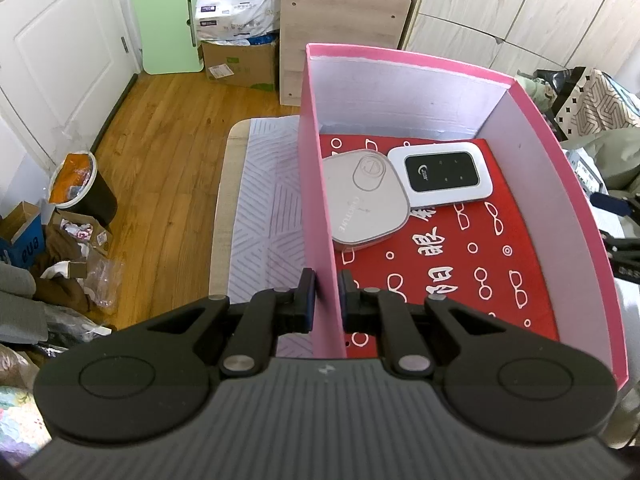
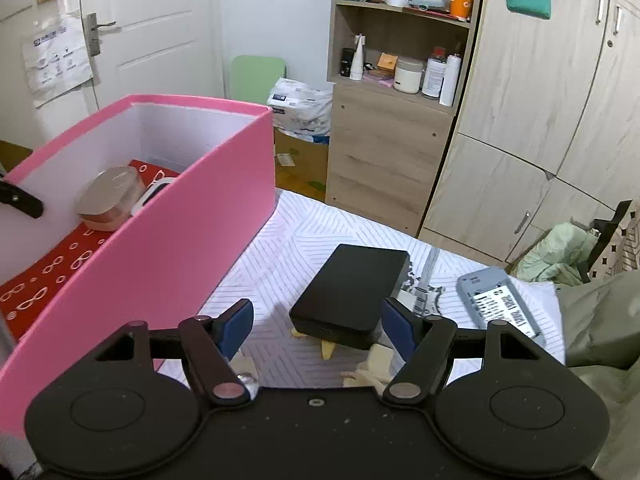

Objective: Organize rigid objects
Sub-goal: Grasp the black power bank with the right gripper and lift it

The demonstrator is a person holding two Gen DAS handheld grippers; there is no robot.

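Left tongs [image 1: 327,298] clamped on the near side wall of the pink box [image 1: 316,200], pads pinching the thin card from both sides and steadying it. Right tongs [image 2: 317,326] spread apart and empty, hanging just above the striped cloth [image 2: 280,264] on the bench, pointed at the near end of the black slab [image 2: 352,292], a hard-drive-like case. Slab not quite between the pads: sits toward the right-hand pad, its near edge resting on some yellowish scraps [image 2: 328,348].

Step in hand, by the look of it: reaching for the black slab to move it into the box. Next move calls for shifting the right tongs a little toward the slab's side, sinking until the pads flank its long edges, then closing, lifting over the tall pink wall and setting down on the red patterned lining [image 1: 480,248].

Farther in: already in the box, a silver rounded case [image 1: 366,200] and a white pocket router [image 1: 440,174], touching, at the far end; near half of the lining free. Beside the slab, a small metal piece [image 2: 424,284] and a grey labelled device [image 2: 496,300], close enough to snag the right-hand pad.

Beyond: wooden shelf unit [image 2: 392,60] with bottles, wardrobe doors [image 2: 532,92], cardboard boxes on the floor.
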